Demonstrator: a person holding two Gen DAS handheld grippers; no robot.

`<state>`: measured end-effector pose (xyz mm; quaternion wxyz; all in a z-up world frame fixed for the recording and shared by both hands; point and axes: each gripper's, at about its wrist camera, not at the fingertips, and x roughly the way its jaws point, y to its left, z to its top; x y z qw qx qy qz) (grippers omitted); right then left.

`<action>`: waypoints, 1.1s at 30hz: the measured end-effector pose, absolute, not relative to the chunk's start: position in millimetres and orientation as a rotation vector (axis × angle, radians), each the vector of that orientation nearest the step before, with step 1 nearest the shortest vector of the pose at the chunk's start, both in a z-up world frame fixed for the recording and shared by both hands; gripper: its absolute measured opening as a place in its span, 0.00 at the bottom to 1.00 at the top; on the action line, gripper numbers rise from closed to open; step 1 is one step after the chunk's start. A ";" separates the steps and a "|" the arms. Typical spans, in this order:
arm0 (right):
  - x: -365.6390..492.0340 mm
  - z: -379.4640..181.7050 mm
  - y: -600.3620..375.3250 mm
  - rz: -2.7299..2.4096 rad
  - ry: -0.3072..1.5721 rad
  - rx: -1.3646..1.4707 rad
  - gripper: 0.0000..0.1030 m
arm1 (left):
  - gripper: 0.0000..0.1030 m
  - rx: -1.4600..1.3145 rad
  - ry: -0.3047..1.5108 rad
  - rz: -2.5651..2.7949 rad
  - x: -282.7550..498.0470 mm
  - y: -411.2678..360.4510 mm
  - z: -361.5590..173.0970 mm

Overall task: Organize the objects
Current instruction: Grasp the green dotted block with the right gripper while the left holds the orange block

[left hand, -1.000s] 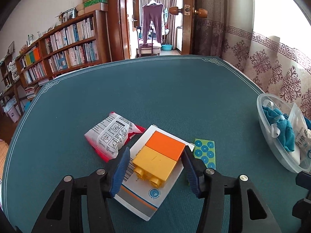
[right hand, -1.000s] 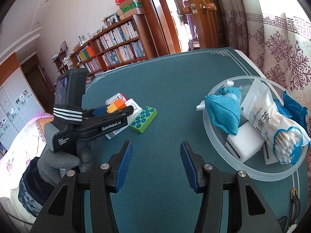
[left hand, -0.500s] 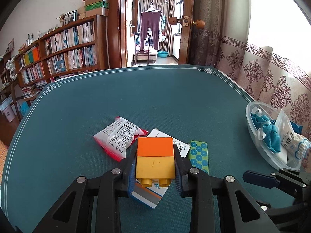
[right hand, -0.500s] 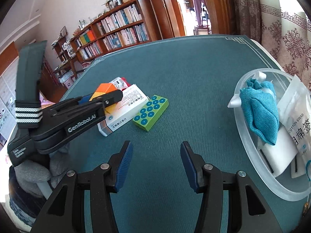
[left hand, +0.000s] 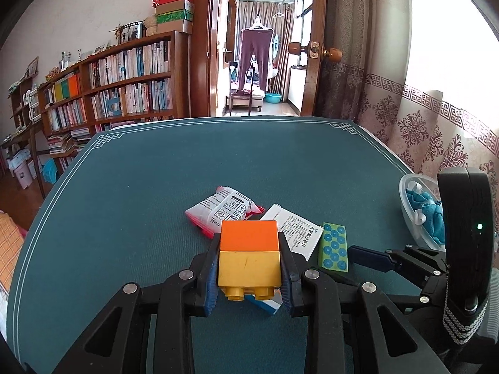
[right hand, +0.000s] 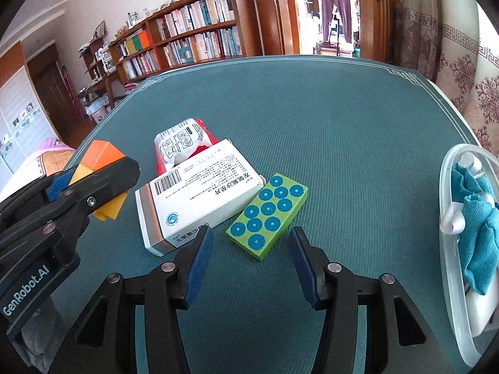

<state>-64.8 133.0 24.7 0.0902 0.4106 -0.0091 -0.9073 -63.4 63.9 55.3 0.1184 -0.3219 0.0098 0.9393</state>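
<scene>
Orange and yellow plastic is being clamped between the blue pads of the left gripper (left hand: 249, 268) in the left wrist view: the two-colour block (left hand: 248, 254), which lay on the medicine box (left hand: 294, 232) between spread jaws a second ago, is now being held clear of it. The red-and-white packet (left hand: 223, 212) and the green studded plate (left hand: 333, 247) are being left on the teal table (left hand: 140, 187).

From the right wrist view, the right gripper (right hand: 252, 263) is being held with its jaws wide apart and nothing between them, and it has been brought from near the clear bowl (right hand: 449, 249) to just short of the green studded plate, which is lying beside the medicine box. One object is thus judged secured for the bowl, and the plate is being lined up as the likely next pick.
</scene>
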 end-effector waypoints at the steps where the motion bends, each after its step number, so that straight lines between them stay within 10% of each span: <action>1: -66.6 24.1 131.2 -2.709 -0.006 1.219 0.51 | 0.32 -0.943 0.025 2.746 -63.6 63.5 54.8; 23: -61.3 25.0 149.1 -2.748 -0.050 1.214 0.32 | 0.32 -0.963 0.028 2.708 -60.0 68.0 47.3; 33: -74.0 23.8 132.6 -2.782 0.061 1.225 0.41 | 0.32 -0.949 0.019 2.709 -58.4 67.4 50.1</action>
